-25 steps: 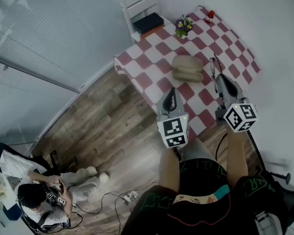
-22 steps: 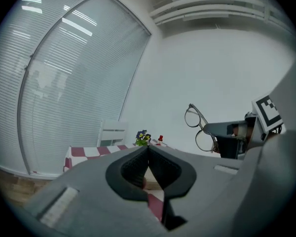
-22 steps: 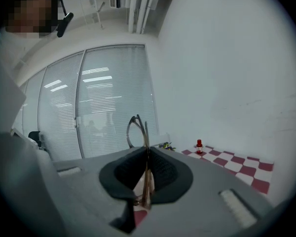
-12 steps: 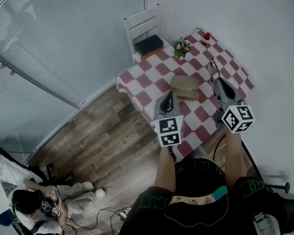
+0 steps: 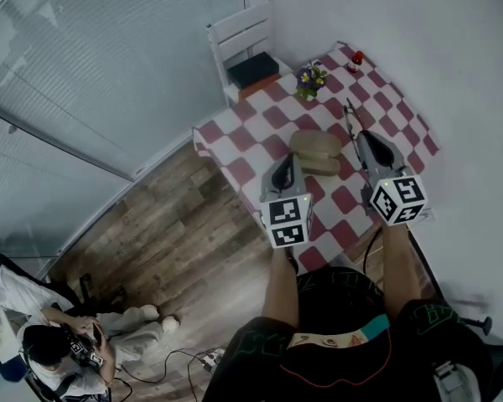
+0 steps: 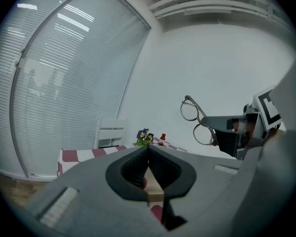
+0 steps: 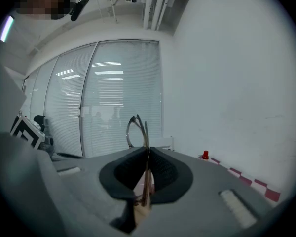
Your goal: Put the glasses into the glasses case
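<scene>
Item: glasses (image 7: 137, 131), thin-rimmed with round lenses. Position: raised in the air above the right part of the counter (image 5: 272, 117), which wears a red-and-white check cloth; they touch nothing but their holder. Holder: right gripper (image 7: 147, 154), jaws clamped on a thin part of the frame, with the lenses standing up beyond the jaw tips; which part of the frame is pinched cannot be told. Receptacle: glasses case (image 5: 316, 152), beige, lying near the middle of the counter just left of the right gripper. Whether its lid is raised cannot be made out. Second tool: left gripper (image 5: 290, 159), jaws drawn together with nothing between them, poised on the near left side of the case and pointing toward it. Other entries: a pot of flowers (image 5: 310, 78) toward the far edge; a small red object (image 5: 356, 58) at the far right corner; a white chair (image 5: 247, 36) beyond the far left edge; a person (image 5: 67, 342) seated on the floor at near left, well apart. Step in hand, as judged: glasses secured and carried to the case, insertion not yet begun. Next move, as judged: confirm or make the case open, for which the empty left gripper is well placed to lift or steady it. Then turn the glasses to lie along the length of the case, lower them inside, and part the right jaws only once the frame rests on the lining.
</scene>
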`<state>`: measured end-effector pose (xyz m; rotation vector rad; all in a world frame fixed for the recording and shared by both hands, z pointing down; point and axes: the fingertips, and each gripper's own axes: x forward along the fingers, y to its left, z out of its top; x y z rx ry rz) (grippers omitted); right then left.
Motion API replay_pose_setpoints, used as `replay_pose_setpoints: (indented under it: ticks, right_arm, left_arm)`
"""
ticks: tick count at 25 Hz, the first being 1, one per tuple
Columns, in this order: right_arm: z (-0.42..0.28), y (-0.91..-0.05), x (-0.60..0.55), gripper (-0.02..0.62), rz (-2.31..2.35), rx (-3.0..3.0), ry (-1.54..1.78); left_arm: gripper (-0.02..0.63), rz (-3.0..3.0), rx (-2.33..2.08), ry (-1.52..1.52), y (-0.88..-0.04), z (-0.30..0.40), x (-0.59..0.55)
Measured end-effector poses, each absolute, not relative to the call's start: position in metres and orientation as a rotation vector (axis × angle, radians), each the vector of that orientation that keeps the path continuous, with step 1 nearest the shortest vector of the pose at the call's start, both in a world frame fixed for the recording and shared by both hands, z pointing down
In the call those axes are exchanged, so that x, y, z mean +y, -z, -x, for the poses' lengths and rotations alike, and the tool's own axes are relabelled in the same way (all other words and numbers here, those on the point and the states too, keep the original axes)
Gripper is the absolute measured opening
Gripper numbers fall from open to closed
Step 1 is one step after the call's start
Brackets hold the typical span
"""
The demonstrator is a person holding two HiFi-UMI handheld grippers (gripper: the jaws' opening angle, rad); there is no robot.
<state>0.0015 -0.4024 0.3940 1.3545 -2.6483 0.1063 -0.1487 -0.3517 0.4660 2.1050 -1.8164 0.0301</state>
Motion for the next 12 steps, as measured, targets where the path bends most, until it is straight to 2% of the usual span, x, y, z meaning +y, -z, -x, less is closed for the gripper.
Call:
replay_pose_setpoints:
  ticks: [12]
  right_arm:
    - [0.022,-0.45,-0.428,0.021,-1.206,-2.601,-0.167]
  left_arm:
    - [0.011,-1.999,-1.817,-0.077,-0.5,0.155,-0.363]
